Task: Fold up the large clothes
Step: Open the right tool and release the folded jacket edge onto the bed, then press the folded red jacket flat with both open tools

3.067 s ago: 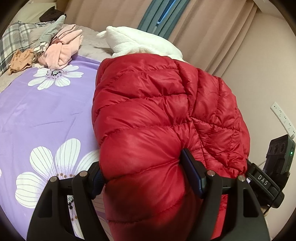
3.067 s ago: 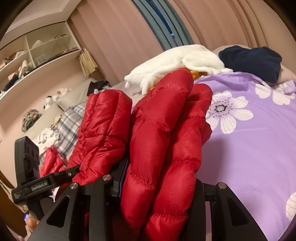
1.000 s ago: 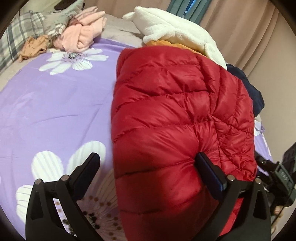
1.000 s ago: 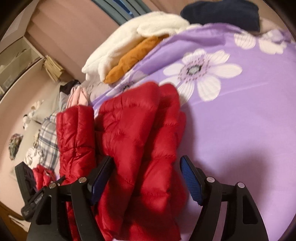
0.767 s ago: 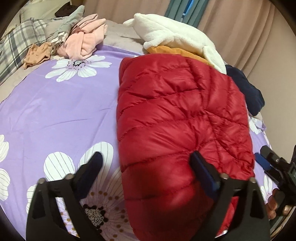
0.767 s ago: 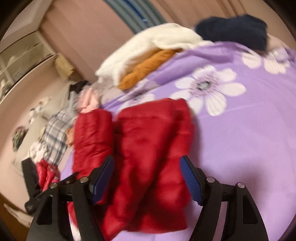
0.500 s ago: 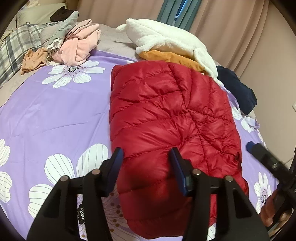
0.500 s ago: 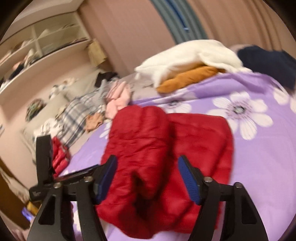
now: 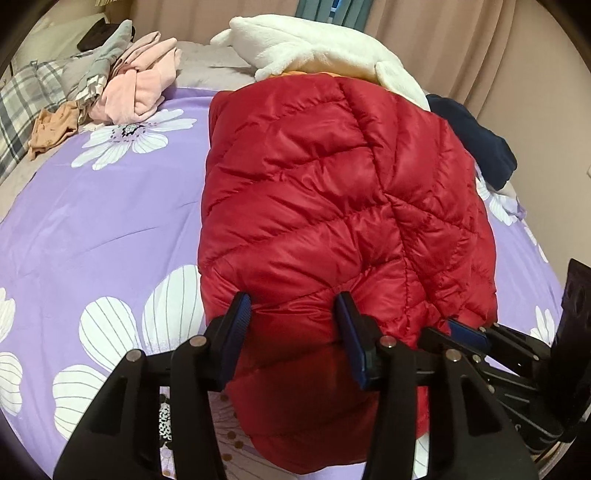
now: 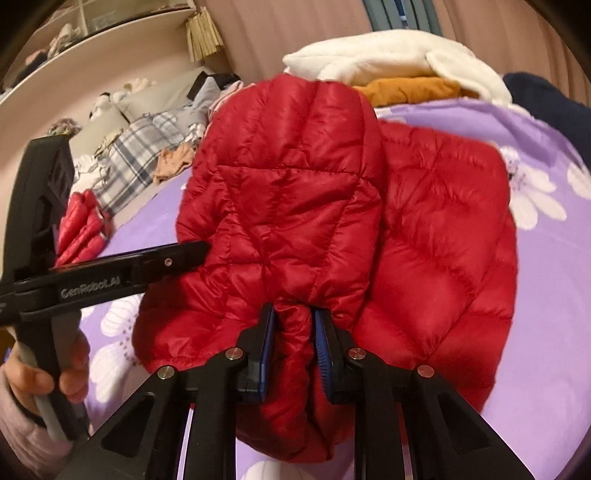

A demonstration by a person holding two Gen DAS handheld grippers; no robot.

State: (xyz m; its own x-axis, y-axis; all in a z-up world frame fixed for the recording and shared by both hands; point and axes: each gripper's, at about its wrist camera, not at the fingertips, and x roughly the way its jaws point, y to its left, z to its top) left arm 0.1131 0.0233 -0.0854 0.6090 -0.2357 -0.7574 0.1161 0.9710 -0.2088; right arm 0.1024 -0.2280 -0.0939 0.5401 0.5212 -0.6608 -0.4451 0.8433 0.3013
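Note:
A red puffer jacket (image 9: 332, 206) lies folded on the purple flowered bedspread (image 9: 103, 221). My left gripper (image 9: 291, 314) is shut on the jacket's near edge, the padding bulging between its blue pads. In the right wrist view the jacket (image 10: 443, 236) shows a doubled-over upper layer. My right gripper (image 10: 293, 325) pinches a narrow ridge of that layer, its jaws still closing and its pads pressing the fabric. The left gripper (image 10: 184, 254) reaches in from the left, side-on. The right gripper's fingertips (image 9: 465, 332) show at the jacket's lower right corner.
Behind the jacket lie a white fleece (image 9: 314, 48) over an orange garment (image 10: 410, 88), and a navy garment (image 9: 476, 140) to the right. Pink clothes (image 9: 140, 88) and plaid bedding (image 10: 133, 147) sit far left. A hand (image 10: 37, 380) holds the left gripper's handle. Wall shelves (image 10: 92, 29) stand beyond.
Both grippers let go of the jacket about a second ago, leaving it flat on the bed, then closed on its near edge. The right gripper rolled and shifted sideways.

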